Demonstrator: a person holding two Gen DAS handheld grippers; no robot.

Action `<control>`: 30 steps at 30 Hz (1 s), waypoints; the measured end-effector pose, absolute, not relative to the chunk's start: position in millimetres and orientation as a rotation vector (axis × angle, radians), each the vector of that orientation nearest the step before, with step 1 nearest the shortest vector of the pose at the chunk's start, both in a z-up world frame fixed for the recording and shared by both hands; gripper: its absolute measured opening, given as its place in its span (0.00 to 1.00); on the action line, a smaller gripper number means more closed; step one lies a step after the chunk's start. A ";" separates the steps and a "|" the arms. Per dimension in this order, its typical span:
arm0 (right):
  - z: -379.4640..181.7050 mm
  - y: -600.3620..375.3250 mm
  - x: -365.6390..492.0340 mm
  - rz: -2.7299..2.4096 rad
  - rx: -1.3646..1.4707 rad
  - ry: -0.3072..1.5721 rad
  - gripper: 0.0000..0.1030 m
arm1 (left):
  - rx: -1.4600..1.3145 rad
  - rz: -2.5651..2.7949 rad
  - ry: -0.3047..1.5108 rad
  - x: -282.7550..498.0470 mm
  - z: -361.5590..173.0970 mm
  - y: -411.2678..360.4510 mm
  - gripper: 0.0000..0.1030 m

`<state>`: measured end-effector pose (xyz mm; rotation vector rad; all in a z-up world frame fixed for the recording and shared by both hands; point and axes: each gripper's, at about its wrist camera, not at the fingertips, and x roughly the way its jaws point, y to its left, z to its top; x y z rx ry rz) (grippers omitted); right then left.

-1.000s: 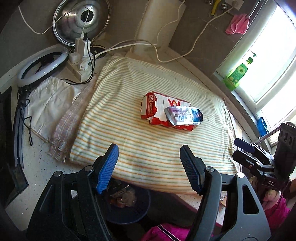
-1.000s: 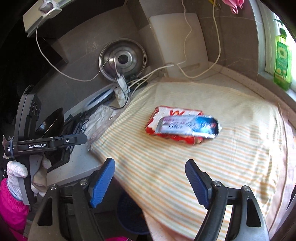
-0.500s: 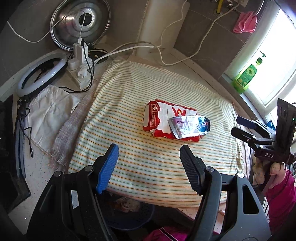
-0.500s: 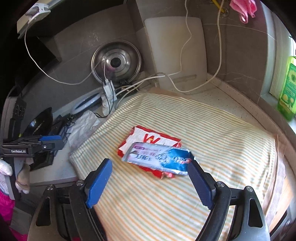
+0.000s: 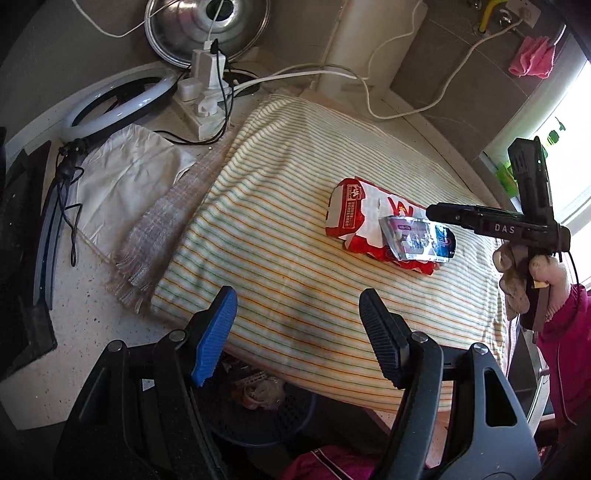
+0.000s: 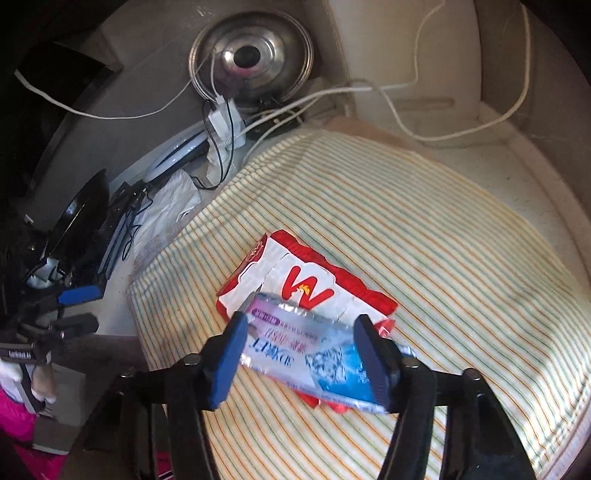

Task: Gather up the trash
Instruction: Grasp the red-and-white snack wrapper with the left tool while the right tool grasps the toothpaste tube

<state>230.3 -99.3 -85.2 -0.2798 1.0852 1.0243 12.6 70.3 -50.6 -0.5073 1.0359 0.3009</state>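
A red and white snack wrapper (image 5: 360, 219) (image 6: 295, 280) lies on a striped cloth (image 5: 266, 229) (image 6: 424, 229). A silver and blue foil wrapper (image 5: 417, 240) (image 6: 314, 350) lies on top of it. My right gripper (image 6: 303, 354) is open, its jaws on either side of the foil wrapper, close above it; it also shows in the left wrist view (image 5: 436, 214). My left gripper (image 5: 295, 332) is open and empty over the cloth's near edge, well short of the wrappers. A dark bin with trash (image 5: 258, 402) sits below that edge.
A power strip with cables (image 5: 203, 96), a ring light (image 5: 110, 107), a steel lid (image 5: 207, 26) and a white cloth (image 5: 125, 177) lie at the left and back. A white board (image 6: 402, 55) leans on the wall. A pink rag (image 5: 532, 59) hangs near the window.
My right gripper has moved forward and down to the foil wrapper, which now lies between its jaws. My left gripper has shifted slightly left and stayed open.
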 end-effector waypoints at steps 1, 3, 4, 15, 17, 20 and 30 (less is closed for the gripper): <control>-88.8 -94.6 234.8 1.028 -0.277 1.105 0.52 | -0.514 0.310 1.038 9.6 -52.1 71.9 0.68; -93.7 -88.1 239.9 1.046 -0.272 1.135 0.46 | -0.532 0.326 1.042 2.8 -55.8 75.0 0.68; -96.4 -84.9 241.9 1.056 -0.268 1.150 0.46 | -0.542 0.334 1.043 -0.3 -57.5 76.4 0.68; -120.7 -75.2 227.0 1.155 -0.343 1.257 0.46 | -0.550 0.327 1.044 2.1 -59.9 75.3 0.68; -122.4 -80.7 216.1 1.172 -0.371 1.244 0.47 | -0.540 0.315 1.045 8.2 -59.4 74.0 0.68; -118.6 -93.2 206.8 1.207 -0.329 1.249 0.44 | -0.538 0.293 1.046 20.4 -60.8 72.6 0.68; -103.4 -118.8 186.6 1.196 -0.219 1.248 0.46 | -0.529 0.166 1.035 84.1 -56.8 68.0 0.68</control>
